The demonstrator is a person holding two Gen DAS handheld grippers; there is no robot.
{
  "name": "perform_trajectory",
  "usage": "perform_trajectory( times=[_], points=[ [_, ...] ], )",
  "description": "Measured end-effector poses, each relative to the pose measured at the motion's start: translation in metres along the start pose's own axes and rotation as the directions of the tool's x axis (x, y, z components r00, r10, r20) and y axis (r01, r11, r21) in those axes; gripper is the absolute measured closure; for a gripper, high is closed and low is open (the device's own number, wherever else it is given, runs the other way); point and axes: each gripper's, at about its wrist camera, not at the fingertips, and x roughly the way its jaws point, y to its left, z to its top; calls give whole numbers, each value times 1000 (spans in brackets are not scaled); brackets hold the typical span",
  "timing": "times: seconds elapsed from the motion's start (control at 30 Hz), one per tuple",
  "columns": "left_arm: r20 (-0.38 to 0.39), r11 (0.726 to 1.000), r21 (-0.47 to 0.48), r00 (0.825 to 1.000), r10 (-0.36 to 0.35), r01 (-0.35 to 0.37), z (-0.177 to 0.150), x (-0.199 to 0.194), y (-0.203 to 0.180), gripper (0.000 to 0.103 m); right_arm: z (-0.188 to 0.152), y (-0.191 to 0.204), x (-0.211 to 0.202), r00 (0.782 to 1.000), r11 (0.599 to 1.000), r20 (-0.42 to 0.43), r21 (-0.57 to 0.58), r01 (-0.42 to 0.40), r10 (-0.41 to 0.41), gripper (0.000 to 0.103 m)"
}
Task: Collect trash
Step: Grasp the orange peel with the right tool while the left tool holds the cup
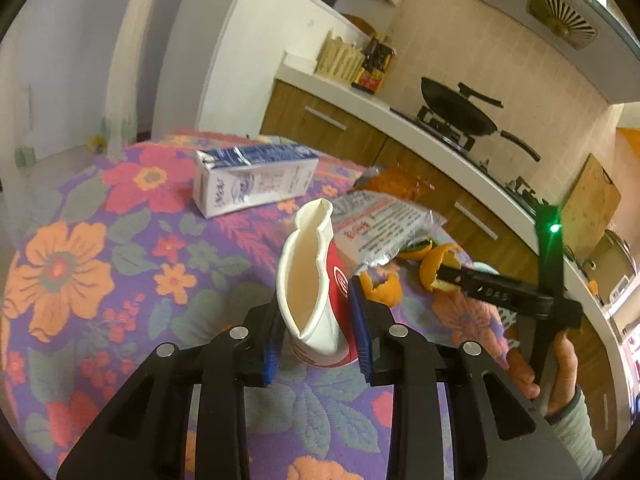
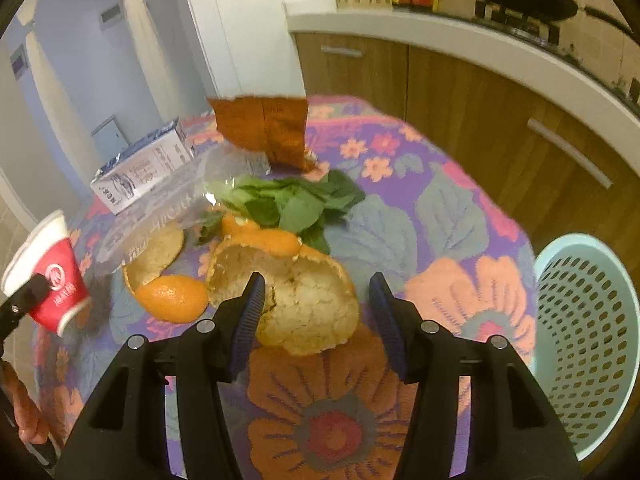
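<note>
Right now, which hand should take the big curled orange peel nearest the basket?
Right. The right gripper is open with the big curled orange peel between its fingers; the left gripper holds the squashed red-and-white paper cup.

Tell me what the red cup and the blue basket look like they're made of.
Red cup: seemingly paper, matte white inside, its rim crumpled where the left gripper squeezes it. Basket: probably plastic, a smooth pale blue wall moulded with even holes.
</note>
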Motion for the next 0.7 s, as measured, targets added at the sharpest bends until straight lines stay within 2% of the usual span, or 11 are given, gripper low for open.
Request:
perform_trajectory(
  times=[0.03,0.1,0.17,0.23,0.43,0.6,0.7],
  points=[
    [4,1000,3,1000,3,-3,1,-2,-1,75,-1,1,0,1000,1000,-3,-4,4,-4,74],
    [13,1000,10,1000,13,-13,2,-5,-3,75,-4,2,-4,1000,1000,13,-11,8,-8,90],
    [18,1000,11,1000,12,-12,2,-7,-6,75,-10,4,-13,999,999,40,-23,-28,28,98],
    [22,1000,12,1000,4,-4,2,-8,-7,75,-17,8,-22,996,998,66,-35,-49,51,98],
    [36,999,24,999,-27,27,3,-11,-22,75,-29,22,-53,986,996,165,-90,15,0,100],
    [37,996,66,997,-67,65,6,-8,-49,75,-31,5,-82,971,999,238,-43,12,-2,100],
    [20,989,93,993,-117,115,11,2,-75,75,-36,-15,-101,961,1000,275,1,29,-28,100]
  ],
)
